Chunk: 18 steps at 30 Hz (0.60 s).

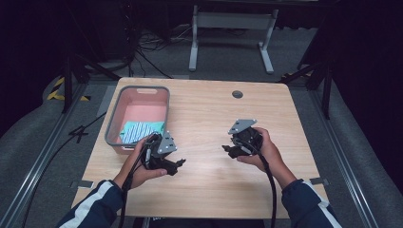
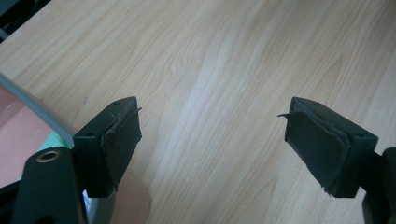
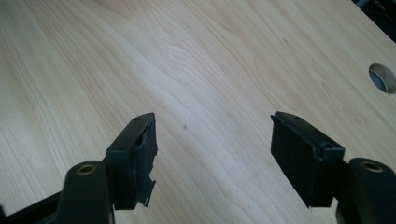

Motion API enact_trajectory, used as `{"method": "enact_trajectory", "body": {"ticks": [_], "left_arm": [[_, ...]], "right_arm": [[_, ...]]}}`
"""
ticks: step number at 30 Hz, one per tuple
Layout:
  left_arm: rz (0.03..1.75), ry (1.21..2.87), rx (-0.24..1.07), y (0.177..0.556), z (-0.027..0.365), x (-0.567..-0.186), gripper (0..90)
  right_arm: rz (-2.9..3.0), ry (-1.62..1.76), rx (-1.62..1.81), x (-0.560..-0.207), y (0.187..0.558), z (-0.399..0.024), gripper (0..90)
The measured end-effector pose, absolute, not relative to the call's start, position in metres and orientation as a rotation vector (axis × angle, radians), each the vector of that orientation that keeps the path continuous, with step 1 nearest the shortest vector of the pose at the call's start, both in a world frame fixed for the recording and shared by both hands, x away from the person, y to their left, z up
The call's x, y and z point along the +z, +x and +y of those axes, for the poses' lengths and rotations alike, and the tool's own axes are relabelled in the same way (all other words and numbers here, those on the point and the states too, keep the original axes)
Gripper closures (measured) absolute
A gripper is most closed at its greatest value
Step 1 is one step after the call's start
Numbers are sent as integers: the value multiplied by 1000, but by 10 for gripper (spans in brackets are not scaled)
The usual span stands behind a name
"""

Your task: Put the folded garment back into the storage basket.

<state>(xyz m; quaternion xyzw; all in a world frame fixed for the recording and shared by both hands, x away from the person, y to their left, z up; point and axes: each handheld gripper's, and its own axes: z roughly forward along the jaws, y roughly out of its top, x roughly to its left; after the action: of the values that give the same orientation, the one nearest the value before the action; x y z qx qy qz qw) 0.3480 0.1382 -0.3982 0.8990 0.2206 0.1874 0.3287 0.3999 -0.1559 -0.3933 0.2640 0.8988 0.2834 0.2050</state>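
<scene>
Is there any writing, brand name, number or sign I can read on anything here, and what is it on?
None can be read.
The folded cloth in the pink bin carries a teal striped pattern, no letters.
The left gripper and right gripper show no legible label.
The yellow and black floor tape is hazard striping, no words.
The wooden table bears no print.
</scene>
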Motion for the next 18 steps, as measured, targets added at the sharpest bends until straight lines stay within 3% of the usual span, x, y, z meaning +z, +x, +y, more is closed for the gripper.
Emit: {"method": "enact_trajectory", "body": {"ticks": [18], "left_arm": [[551, 2427, 409, 342, 135, -440, 176]], "right_arm": [[2478, 803, 755, -427, 377, -210, 323]]}}
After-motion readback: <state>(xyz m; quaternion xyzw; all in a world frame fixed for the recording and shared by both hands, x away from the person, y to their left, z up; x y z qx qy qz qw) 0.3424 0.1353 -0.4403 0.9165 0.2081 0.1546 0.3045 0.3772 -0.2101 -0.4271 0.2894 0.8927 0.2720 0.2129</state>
